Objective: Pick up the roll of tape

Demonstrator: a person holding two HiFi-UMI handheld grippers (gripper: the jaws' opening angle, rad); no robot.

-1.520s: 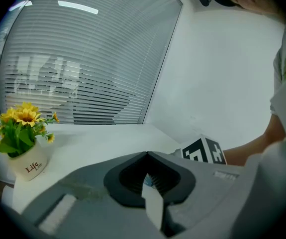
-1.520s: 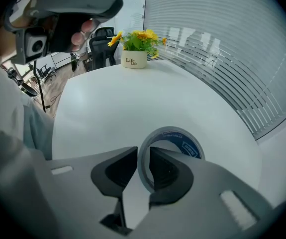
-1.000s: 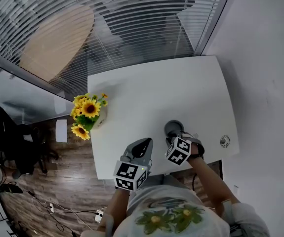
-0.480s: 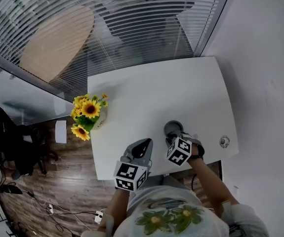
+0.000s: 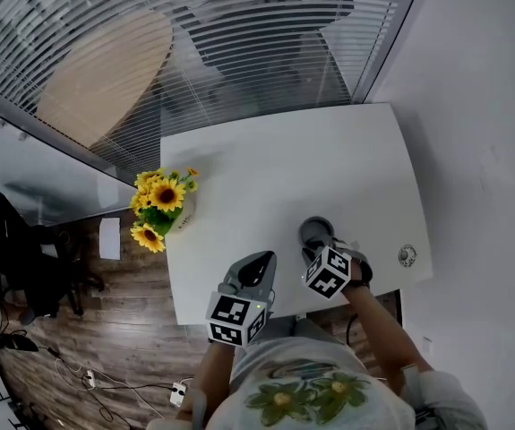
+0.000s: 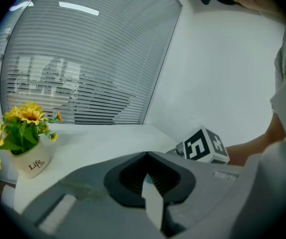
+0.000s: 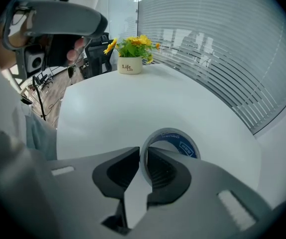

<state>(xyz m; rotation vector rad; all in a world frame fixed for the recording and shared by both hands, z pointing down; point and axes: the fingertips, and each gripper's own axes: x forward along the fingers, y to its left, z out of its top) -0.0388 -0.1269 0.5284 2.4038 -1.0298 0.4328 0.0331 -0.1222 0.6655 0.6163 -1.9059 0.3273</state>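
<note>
The roll of tape, grey with a blue-printed core, lies on the white table near its front right. In the head view the roll shows just beyond the marker cube. My right gripper points steeply down at it, one jaw inside the ring and one outside, shut on the roll's wall. That gripper sits over the roll's near side. My left gripper hovers at the table's front edge, left of the roll, its jaws together with nothing in them.
A white pot of sunflowers stands at the table's left edge. A small round fitting sits in the table's right front corner. Glass with blinds runs behind the table, a white wall to the right, a dark chair on the wooden floor.
</note>
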